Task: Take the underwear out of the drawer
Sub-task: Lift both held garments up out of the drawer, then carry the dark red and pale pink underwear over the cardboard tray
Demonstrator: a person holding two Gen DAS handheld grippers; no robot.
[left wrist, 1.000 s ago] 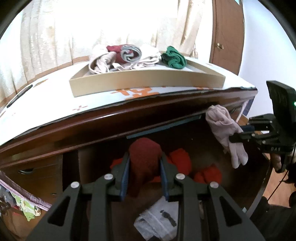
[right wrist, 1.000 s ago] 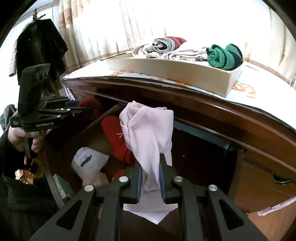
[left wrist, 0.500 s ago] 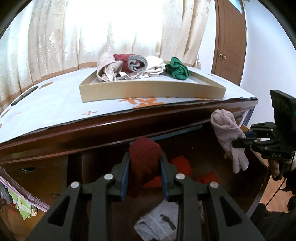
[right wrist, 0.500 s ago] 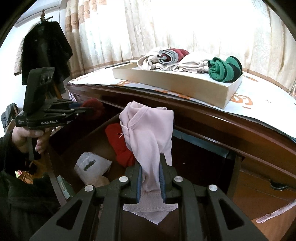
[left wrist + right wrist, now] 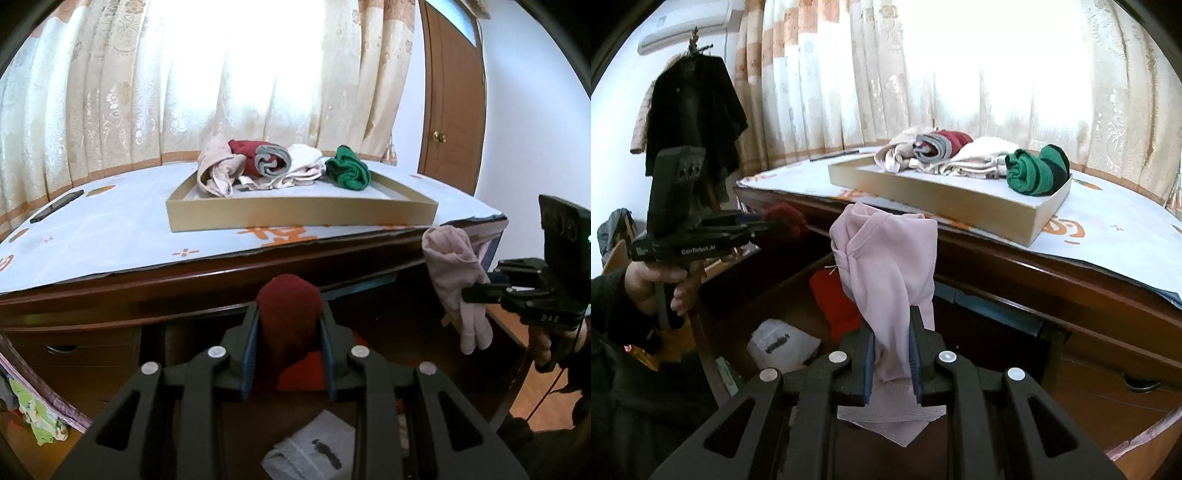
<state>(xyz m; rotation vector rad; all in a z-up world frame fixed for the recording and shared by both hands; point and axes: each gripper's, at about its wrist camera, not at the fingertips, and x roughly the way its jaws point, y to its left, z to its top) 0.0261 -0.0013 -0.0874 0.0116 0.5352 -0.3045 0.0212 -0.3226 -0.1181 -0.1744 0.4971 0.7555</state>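
My left gripper (image 5: 288, 328) is shut on a dark red rolled underwear (image 5: 288, 314), held above the open wooden drawer (image 5: 388, 332). My right gripper (image 5: 892, 332) is shut on a pale pink underwear (image 5: 886, 266) that droops over and below its fingers, also above the drawer (image 5: 768, 295). In the left wrist view the right gripper (image 5: 480, 291) shows at the right with the pink piece (image 5: 454, 280). In the right wrist view the left gripper (image 5: 757, 225) shows at the left with the red roll (image 5: 785, 218). Red pieces (image 5: 834, 299) lie in the drawer.
A shallow cardboard tray (image 5: 295, 214) on the dresser top holds several rolled pieces, beige, maroon-grey, white and green (image 5: 349, 173). A white plastic packet (image 5: 783, 341) lies in the drawer. A dark coat (image 5: 690, 114) hangs at the left; a wooden door (image 5: 454, 110) stands at the right.
Both grippers have tilted upward with their underwear still held; the dresser top and tray now fill more of each view and less of the drawer's inside shows.
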